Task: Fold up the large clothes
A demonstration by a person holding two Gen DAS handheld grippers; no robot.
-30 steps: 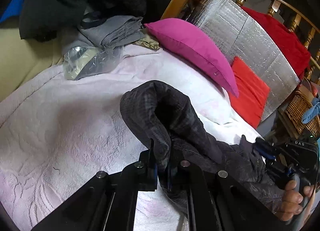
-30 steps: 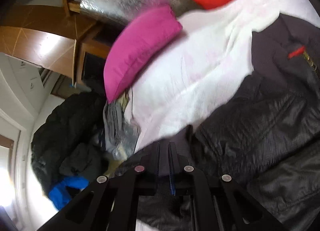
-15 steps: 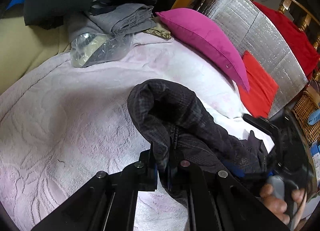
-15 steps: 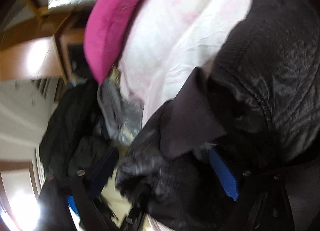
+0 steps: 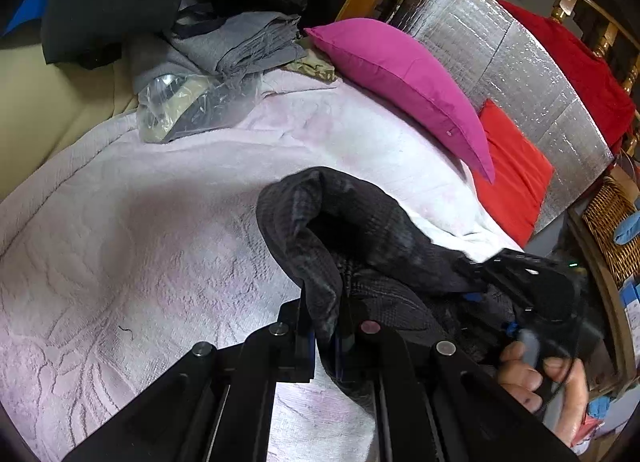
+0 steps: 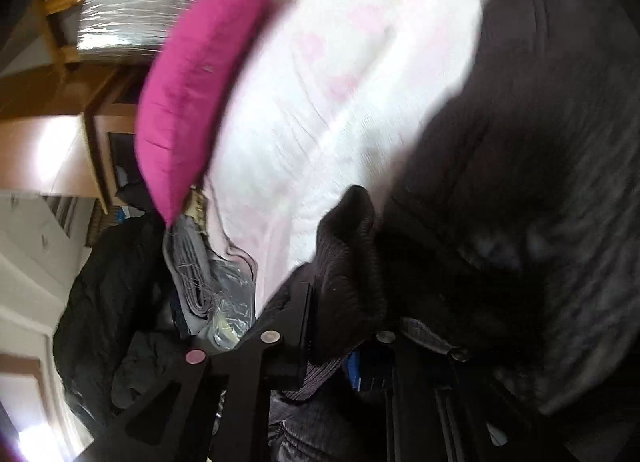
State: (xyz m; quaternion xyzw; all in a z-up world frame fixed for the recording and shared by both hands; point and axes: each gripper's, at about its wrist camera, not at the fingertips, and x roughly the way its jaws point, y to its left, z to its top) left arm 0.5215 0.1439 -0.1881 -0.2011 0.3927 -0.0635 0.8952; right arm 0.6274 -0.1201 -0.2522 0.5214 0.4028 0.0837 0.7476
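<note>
Here both grippers are pinching the dark jacket [image 5: 360, 230] over the pink bedspread [image 5: 140, 242]: the left gripper [image 5: 326, 336] is squeezing a rolled edge, and the right gripper [image 6: 326, 346] is clamping a ribbed cuff or hem, likely so the person can be lifting and folding it. The right view is looking blurry, so most of the jacket is hiding in one dark smear, and it is running off the edge.

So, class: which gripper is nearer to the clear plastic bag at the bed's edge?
Left. The left gripper sits mid-bed, straight across the bedspread from the plastic bag; the right gripper is farther off, beyond the dark jacket.
</note>
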